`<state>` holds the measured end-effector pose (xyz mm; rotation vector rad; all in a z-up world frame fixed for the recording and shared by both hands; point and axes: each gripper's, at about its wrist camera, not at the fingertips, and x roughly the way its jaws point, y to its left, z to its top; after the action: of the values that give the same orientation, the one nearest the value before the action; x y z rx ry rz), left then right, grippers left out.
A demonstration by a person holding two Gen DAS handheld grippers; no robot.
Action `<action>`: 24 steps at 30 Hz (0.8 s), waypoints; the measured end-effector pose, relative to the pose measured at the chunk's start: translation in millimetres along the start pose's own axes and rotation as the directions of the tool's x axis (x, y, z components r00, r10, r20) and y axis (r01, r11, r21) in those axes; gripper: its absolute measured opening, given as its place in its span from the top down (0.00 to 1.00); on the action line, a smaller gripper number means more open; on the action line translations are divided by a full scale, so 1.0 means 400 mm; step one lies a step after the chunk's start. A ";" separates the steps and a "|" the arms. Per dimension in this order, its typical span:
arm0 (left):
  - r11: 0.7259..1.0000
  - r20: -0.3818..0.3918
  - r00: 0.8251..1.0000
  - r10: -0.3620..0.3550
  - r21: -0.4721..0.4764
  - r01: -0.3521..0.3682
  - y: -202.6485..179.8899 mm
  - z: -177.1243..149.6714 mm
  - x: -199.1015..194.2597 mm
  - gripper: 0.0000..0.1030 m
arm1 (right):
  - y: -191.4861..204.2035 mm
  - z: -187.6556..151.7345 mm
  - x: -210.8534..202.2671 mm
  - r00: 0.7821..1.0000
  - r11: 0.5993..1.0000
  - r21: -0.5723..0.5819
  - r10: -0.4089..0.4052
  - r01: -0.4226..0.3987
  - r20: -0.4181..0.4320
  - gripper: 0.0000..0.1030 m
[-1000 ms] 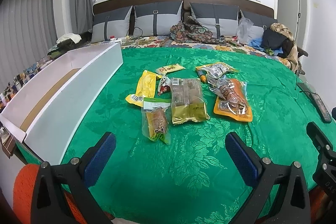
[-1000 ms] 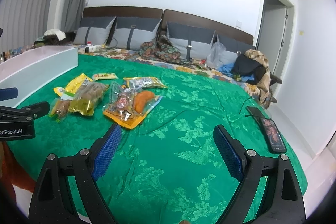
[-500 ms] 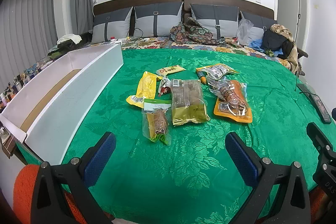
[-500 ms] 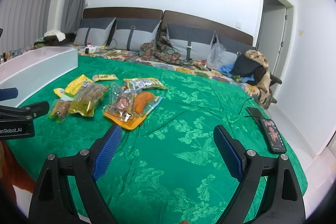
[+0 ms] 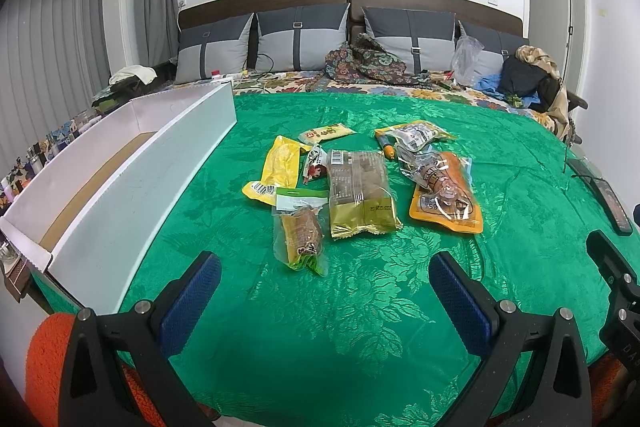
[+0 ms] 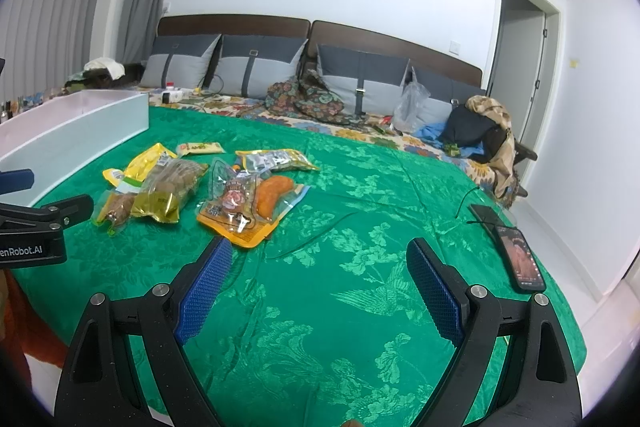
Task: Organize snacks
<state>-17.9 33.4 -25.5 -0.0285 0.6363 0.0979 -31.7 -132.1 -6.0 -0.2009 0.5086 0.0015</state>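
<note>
Green bedspread [image 5: 360, 327] bears snack packets [image 5: 360, 191] beyond both grippers' spread, empty fingers [image 5: 188, 299].

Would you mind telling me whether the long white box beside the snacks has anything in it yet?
Empty as far as visible: the white box shows only its bare brown floor; its near end is hidden.

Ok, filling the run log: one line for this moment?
left gripper open | right gripper open | snack packets loose on green bedspread | white box unfilled

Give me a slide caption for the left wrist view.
Open left gripper faces snack packets beside white box.
</note>
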 end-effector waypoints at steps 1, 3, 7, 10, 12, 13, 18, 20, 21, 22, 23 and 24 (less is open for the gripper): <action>1.000 0.000 1.000 0.000 0.000 0.000 0.000 0.000 0.000 0.00 | 0.000 0.000 0.000 1.000 1.000 0.000 0.000 0.000 0.000 0.11; 1.000 0.003 1.000 0.001 0.002 -0.001 0.002 0.000 0.000 0.00 | 0.000 0.000 0.000 1.000 1.000 0.000 0.000 0.000 0.000 0.11; 1.000 0.001 1.000 0.001 0.001 -0.001 0.003 -0.001 0.000 0.00 | 0.001 0.000 -0.001 1.000 1.000 -0.002 0.001 -0.001 0.000 0.11; 1.000 -0.001 1.000 0.003 0.002 -0.003 0.007 -0.003 0.002 0.00 | 0.003 0.003 -0.002 1.000 1.000 -0.005 0.004 -0.004 -0.002 0.11; 1.000 -0.001 1.000 0.004 0.003 -0.004 0.011 -0.005 0.002 0.00 | 0.004 0.003 -0.001 1.000 1.000 -0.007 0.005 -0.005 -0.003 0.11; 1.000 -0.001 1.000 0.004 0.002 -0.004 0.011 -0.005 0.002 0.00 | 0.004 0.003 -0.001 1.000 1.000 -0.008 0.006 -0.006 -0.003 0.11; 1.000 -0.003 1.000 0.005 0.004 -0.005 0.014 -0.007 0.005 0.00 | 0.005 0.003 0.000 1.000 1.000 -0.007 0.006 -0.006 -0.004 0.11; 1.000 -0.005 1.000 0.006 0.006 -0.006 0.013 -0.011 0.006 0.00 | 0.005 0.002 0.000 1.000 1.000 -0.008 0.008 -0.008 -0.005 0.11; 1.000 -0.005 1.000 0.006 0.005 -0.006 0.012 -0.012 0.008 0.00 | 0.007 0.002 0.001 1.000 1.000 -0.009 0.008 -0.008 -0.004 0.11; 1.000 -0.004 1.000 0.006 0.005 -0.006 0.013 -0.012 0.008 0.00 | 0.007 0.002 0.001 1.000 1.000 -0.009 0.008 -0.008 -0.004 0.11; 1.000 -0.004 1.000 0.006 0.005 -0.006 0.012 -0.012 0.008 0.00 | 0.008 0.002 0.001 1.000 1.000 -0.009 0.009 -0.009 -0.004 0.11; 1.000 -0.004 1.000 0.006 0.006 -0.006 0.013 -0.012 0.009 0.00 | 0.007 0.002 0.001 1.000 1.000 -0.008 0.008 -0.009 -0.004 0.11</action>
<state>-18.7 38.8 -31.5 -0.0215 0.6402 0.1015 -31.2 -129.1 -6.1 -0.2069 0.5139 0.0115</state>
